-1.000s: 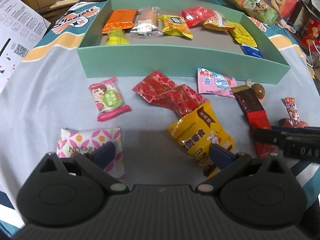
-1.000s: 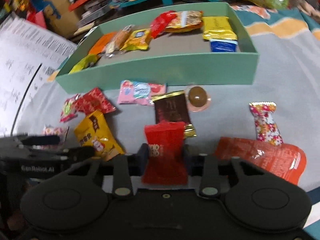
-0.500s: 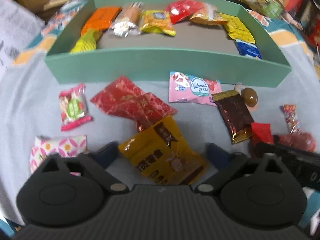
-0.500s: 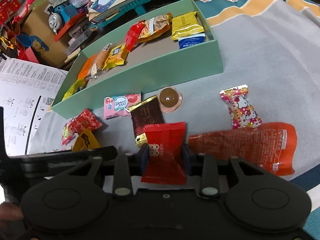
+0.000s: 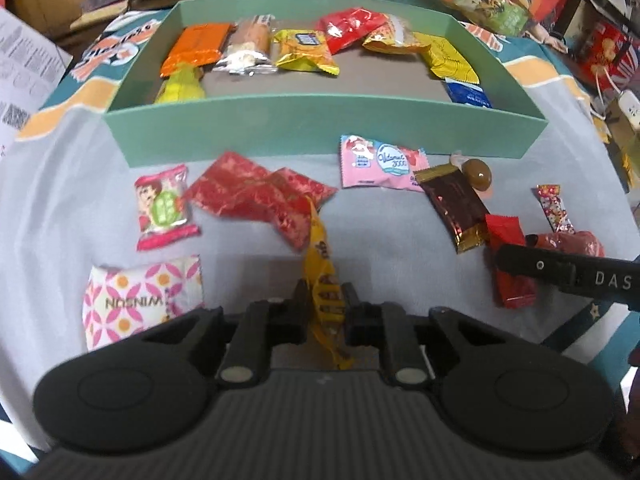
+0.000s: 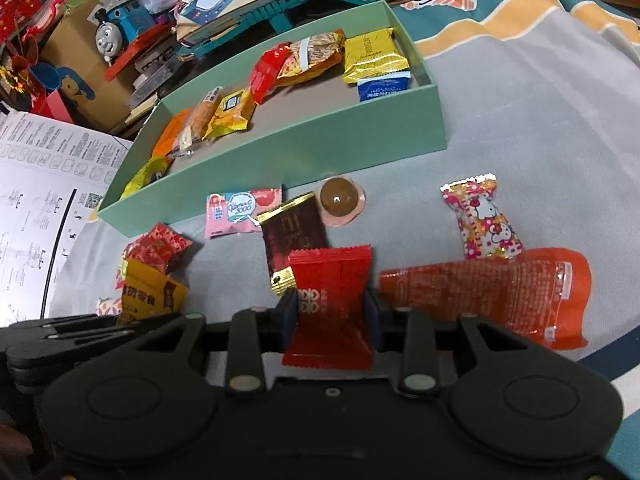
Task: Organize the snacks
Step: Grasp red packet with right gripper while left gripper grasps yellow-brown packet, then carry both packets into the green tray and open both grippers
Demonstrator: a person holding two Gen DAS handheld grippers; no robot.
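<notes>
My left gripper (image 5: 323,300) is shut on a yellow snack packet (image 5: 320,264), which stands edge-on between the pads above the grey cloth. The same packet (image 6: 148,294) shows at the lower left of the right wrist view. A flat red packet (image 6: 330,280) sits upright in my right gripper (image 6: 330,308), which is shut on it. It also appears in the left wrist view as the red packet (image 5: 510,276). Beyond both stands the open green box (image 5: 320,128), with several snacks lying along its far side and ends.
On the cloth before the box lie a pink vitamin packet (image 5: 378,162), a brown chocolate bar (image 5: 454,204), a round candy (image 5: 478,170), red patterned packets (image 5: 256,196) and two pink sweets (image 5: 162,206). A cartoon-cat candy (image 6: 486,216) and a long orange pouch (image 6: 500,296) lie right. Papers (image 6: 36,184) lie left.
My left gripper was wide open, slid over the yellow packet and closed on it, turning it on edge. The right gripper kept its hold on the red packet and rolled a little.
</notes>
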